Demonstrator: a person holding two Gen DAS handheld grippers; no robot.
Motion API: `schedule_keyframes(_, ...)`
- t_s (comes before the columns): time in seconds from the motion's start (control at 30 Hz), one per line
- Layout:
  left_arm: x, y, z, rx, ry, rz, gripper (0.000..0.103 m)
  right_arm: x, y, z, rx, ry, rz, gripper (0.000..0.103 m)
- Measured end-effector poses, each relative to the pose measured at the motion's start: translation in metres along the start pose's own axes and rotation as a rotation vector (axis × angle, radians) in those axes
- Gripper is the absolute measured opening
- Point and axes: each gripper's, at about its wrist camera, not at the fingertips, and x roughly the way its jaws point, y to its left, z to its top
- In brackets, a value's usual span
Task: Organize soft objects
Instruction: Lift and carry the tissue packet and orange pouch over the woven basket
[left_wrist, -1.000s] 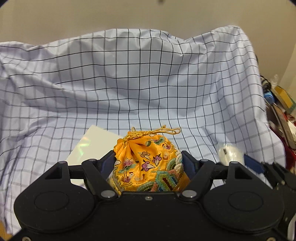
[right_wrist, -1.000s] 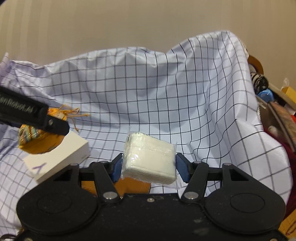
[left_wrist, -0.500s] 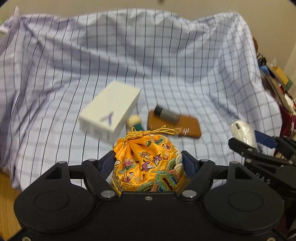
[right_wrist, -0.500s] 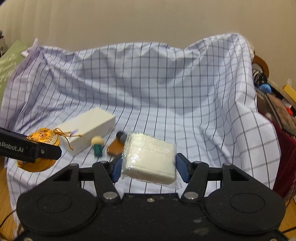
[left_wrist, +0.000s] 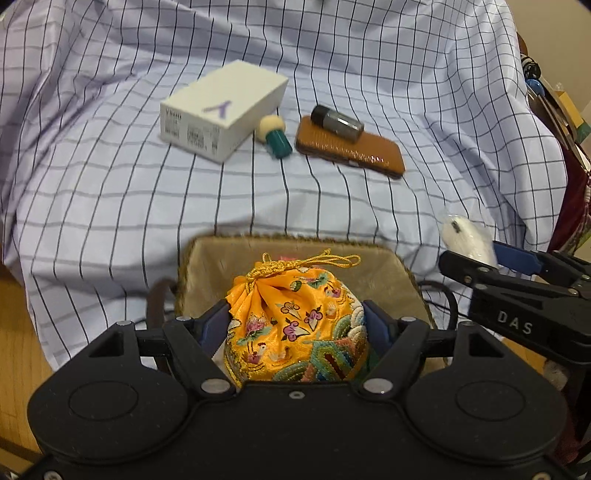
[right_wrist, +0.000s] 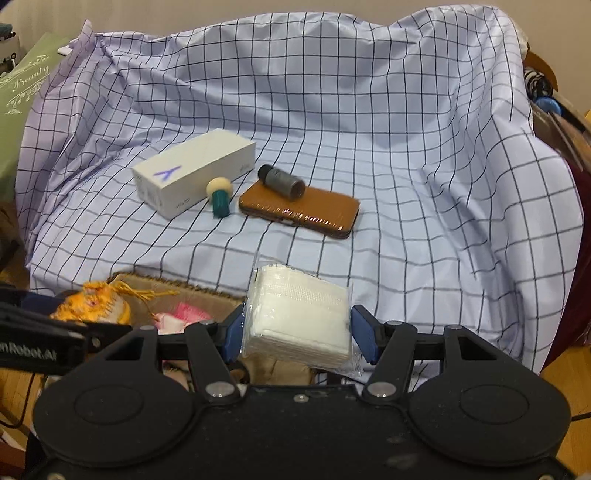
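My left gripper (left_wrist: 295, 325) is shut on an orange embroidered drawstring pouch (left_wrist: 295, 328) with a gold cord, held over a tan fabric basket (left_wrist: 207, 269) with a braided rim. In the right wrist view the same pouch (right_wrist: 92, 306) hangs at the lower left above the basket (right_wrist: 207, 299), where something pink (right_wrist: 188, 314) lies inside. My right gripper (right_wrist: 297, 328) is shut on a white pack of cotton pads in clear wrap (right_wrist: 299, 321), just right of the basket. That pack (left_wrist: 467, 240) also shows at the right of the left wrist view.
On the checked cloth (right_wrist: 406, 184) beyond the basket lie a white box with a purple mark (right_wrist: 195, 177), a small teal-handled brush (right_wrist: 219, 195), and a brown case (right_wrist: 299, 212) with a dark cylinder (right_wrist: 282, 181) on it. Clutter stands at the right edge (left_wrist: 554, 107).
Both grippers have drawn back and sunk with their loads. The basket has come into view under them; the box, brush and case now lie farther ahead.
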Motion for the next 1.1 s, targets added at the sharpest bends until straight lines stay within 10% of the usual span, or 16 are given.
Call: schedule_keyframes(1.1,-0.012,-0.028,-0.046,-0.021,-0.012,0.028,0.071,-0.049,-0.018,-0.039,0.16,-0.086,0.048,0.058)
